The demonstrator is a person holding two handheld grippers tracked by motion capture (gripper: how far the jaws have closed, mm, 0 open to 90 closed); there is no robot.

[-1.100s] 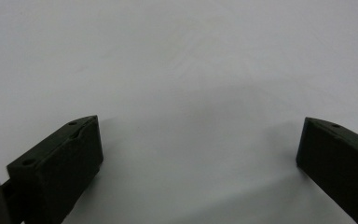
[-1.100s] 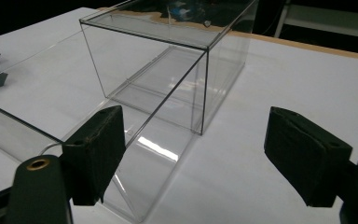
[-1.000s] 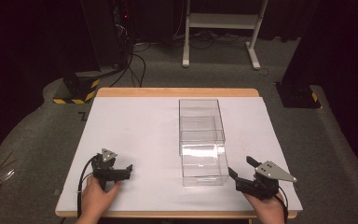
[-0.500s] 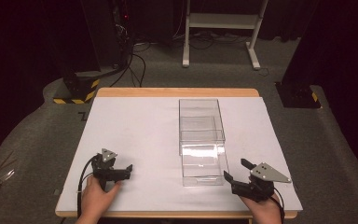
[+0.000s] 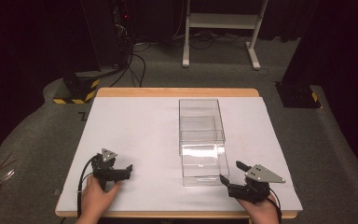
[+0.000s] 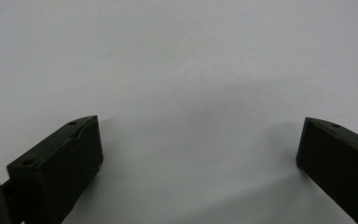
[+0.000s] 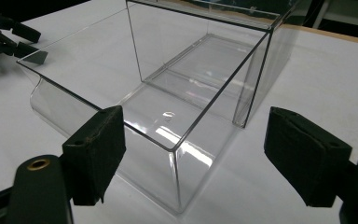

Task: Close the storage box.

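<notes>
A clear plastic box stands upright on the white desk, right of centre. It comes in two parts: a taller outer shell at the far end, and a drawer pulled partly out toward the near edge (open-topped, with nothing inside, its front corner rounded).

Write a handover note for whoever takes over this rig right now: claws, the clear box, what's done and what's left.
Left claw: open, holding nothing, low over the white table cover at the near left.
Right claw: open, holding nothing, at the near right corner of the clear plastic drawer; that corner stands between its jaws, untouched.
The drawer sticks partly out of its clear plastic box shell, centre-right on the table, and looks empty.
Done: right claw lined up at the drawer.
Left: probably grip the drawer and slide it; which way is not clear yet.
</notes>
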